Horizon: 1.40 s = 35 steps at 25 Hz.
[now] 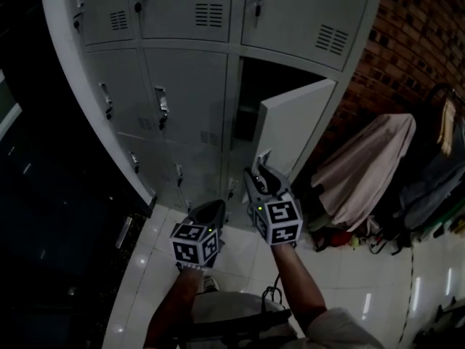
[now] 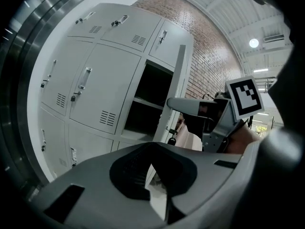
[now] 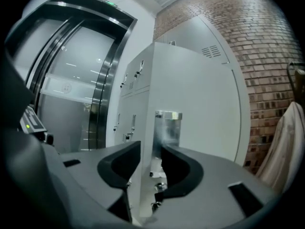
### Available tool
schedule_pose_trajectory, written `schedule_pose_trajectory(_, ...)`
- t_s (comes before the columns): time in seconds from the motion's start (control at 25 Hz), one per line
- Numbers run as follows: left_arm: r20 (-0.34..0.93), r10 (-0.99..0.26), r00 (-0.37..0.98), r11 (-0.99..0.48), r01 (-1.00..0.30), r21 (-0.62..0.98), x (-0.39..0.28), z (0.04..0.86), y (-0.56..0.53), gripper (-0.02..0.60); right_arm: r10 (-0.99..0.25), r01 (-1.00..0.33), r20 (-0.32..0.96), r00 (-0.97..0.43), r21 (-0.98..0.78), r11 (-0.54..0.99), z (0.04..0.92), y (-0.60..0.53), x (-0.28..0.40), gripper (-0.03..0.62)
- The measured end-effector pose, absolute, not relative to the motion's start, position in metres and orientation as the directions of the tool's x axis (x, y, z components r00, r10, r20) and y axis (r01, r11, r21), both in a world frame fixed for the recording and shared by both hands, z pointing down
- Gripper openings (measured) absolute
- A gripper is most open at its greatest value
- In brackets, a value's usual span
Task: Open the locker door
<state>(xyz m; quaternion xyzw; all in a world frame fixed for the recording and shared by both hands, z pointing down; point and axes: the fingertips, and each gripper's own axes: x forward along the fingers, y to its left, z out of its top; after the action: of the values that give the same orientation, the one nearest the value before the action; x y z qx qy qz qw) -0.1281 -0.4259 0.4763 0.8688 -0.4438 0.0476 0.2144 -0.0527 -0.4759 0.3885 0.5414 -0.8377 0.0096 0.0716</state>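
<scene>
A bank of grey lockers (image 1: 185, 86) stands ahead. One locker door (image 1: 294, 126) in the right column is swung partly out, showing its dark compartment (image 1: 265, 82). My right gripper (image 1: 261, 171) is at the door's free lower edge. In the right gripper view its jaws (image 3: 151, 149) straddle that edge, shut on the door (image 3: 200, 109) at its chrome handle (image 3: 168, 128). My left gripper (image 1: 216, 208) hangs lower and to the left, shut and holding nothing. The left gripper view (image 2: 153, 151) looks up at the open door (image 2: 178, 89) and the right gripper (image 2: 209, 113).
Pale clothing (image 1: 370, 166) is draped over something to the right, with bags beside it, in front of a brick wall (image 1: 418, 27). White floor tiles (image 1: 240, 257) lie below. A steel-framed doorway (image 3: 102, 80) is left of the lockers.
</scene>
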Motion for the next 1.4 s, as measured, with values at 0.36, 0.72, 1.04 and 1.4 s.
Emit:
schedule_pose_trajectory(0.36, 0.279, -0.733, 0.620, -0.531, -0.779, 0.335, -0.075, 0.478, -0.389, -0.003, -0.903, -0.907, 0.151, -0.401, 0.075, 0.415, 0.393, -0.413, 0.007, 0.173)
schedule_pose_trajectory(0.72, 0.289, -0.716, 0.636, -0.543, -0.767, 0.341, -0.033, 0.484, -0.357, -0.003, -0.927, -0.927, 0.137, -0.349, 0.093, 0.363, 0.394, -0.380, 0.073, 0.181)
schedule_pose_trajectory(1.04, 0.297, -0.693, 0.657, -0.569, -0.752, 0.333, 0.001, 0.486, -0.344, -0.003, -0.940, -0.944, 0.156, -0.303, 0.087, 0.318, 0.401, -0.365, 0.120, 0.163)
schedule_pose_trajectory(1.4, 0.309, -0.681, 0.664, -0.584, -0.747, 0.318, 0.021, 0.484, -0.345, -0.003, -0.945, -0.950, 0.152, -0.290, 0.074, 0.303, 0.404, -0.362, 0.143, 0.146)
